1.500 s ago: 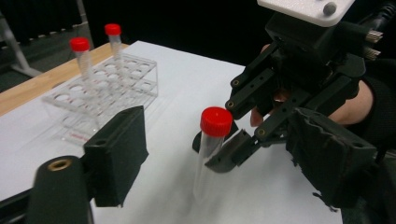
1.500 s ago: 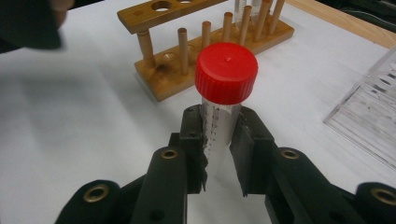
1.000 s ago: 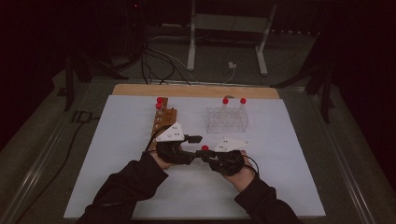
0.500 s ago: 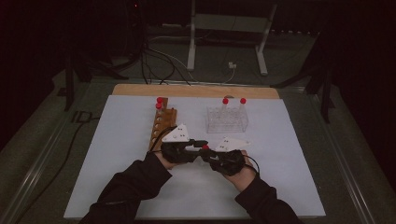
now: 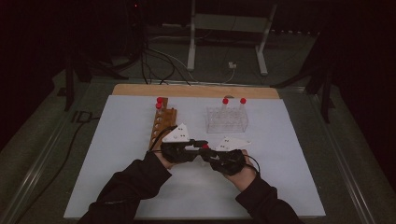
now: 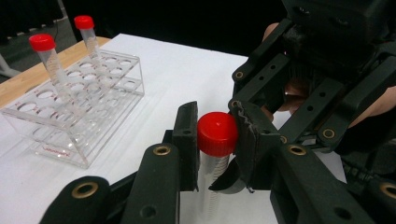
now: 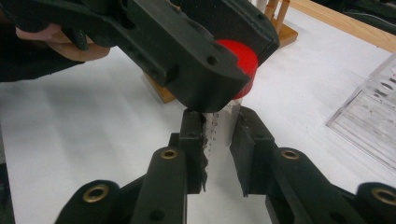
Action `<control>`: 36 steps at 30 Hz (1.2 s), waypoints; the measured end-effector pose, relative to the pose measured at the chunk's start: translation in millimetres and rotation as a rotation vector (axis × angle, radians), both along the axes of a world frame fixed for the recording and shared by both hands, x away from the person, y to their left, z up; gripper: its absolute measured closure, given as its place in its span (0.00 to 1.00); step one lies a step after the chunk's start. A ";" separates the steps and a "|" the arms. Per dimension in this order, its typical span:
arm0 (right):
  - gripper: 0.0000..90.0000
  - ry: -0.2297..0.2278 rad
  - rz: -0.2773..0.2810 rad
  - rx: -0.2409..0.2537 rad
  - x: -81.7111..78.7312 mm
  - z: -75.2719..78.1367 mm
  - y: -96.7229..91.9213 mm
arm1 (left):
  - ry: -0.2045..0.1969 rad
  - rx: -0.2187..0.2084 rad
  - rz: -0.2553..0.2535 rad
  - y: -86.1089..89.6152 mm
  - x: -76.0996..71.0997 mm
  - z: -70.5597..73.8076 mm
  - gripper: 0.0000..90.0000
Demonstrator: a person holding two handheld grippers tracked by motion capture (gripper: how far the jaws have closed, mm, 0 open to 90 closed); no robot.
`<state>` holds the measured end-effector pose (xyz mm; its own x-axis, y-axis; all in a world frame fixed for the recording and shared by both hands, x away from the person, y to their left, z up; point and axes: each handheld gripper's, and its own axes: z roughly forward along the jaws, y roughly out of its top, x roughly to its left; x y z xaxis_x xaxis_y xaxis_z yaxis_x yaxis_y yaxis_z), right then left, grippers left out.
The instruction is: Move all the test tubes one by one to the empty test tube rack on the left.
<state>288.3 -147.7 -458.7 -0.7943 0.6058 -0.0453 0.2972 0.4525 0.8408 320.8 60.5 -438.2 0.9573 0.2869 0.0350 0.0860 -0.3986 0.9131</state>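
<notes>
Red print on clear rack (image 6: 70,135) base, too small to read.

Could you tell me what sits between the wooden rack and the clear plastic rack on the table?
In the high view, only bare white mat separates the wooden rack from the clear plastic rack; nothing stands in that stretch.

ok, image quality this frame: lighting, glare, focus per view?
High view: dark surround, white table mat evenly lit, no glare. Left gripper view: red-capped clear plastic tube sharp, clear plastic rack slightly soft. Right gripper view: near black gripper body blurred.
</notes>
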 end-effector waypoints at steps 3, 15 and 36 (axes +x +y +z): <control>0.82 -0.003 0.003 0.004 -0.6 1.3 0.0 | -0.006 0.001 0.000 0.7 -0.4 2.1 0.80; 0.48 -0.009 -0.002 0.073 -0.1 6.4 -5.8 | -0.032 -0.020 0.095 19.9 7.7 12.7 0.80; 0.02 0.015 0.020 0.131 -0.2 10.2 -7.5 | -0.080 -0.046 0.251 58.2 25.7 42.6 0.80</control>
<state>288.1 -155.2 -448.5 -0.8061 0.5901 0.0451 0.3022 0.3450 0.8886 346.5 118.7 -395.6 0.8509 0.5177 0.0890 0.1040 -0.3321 0.9375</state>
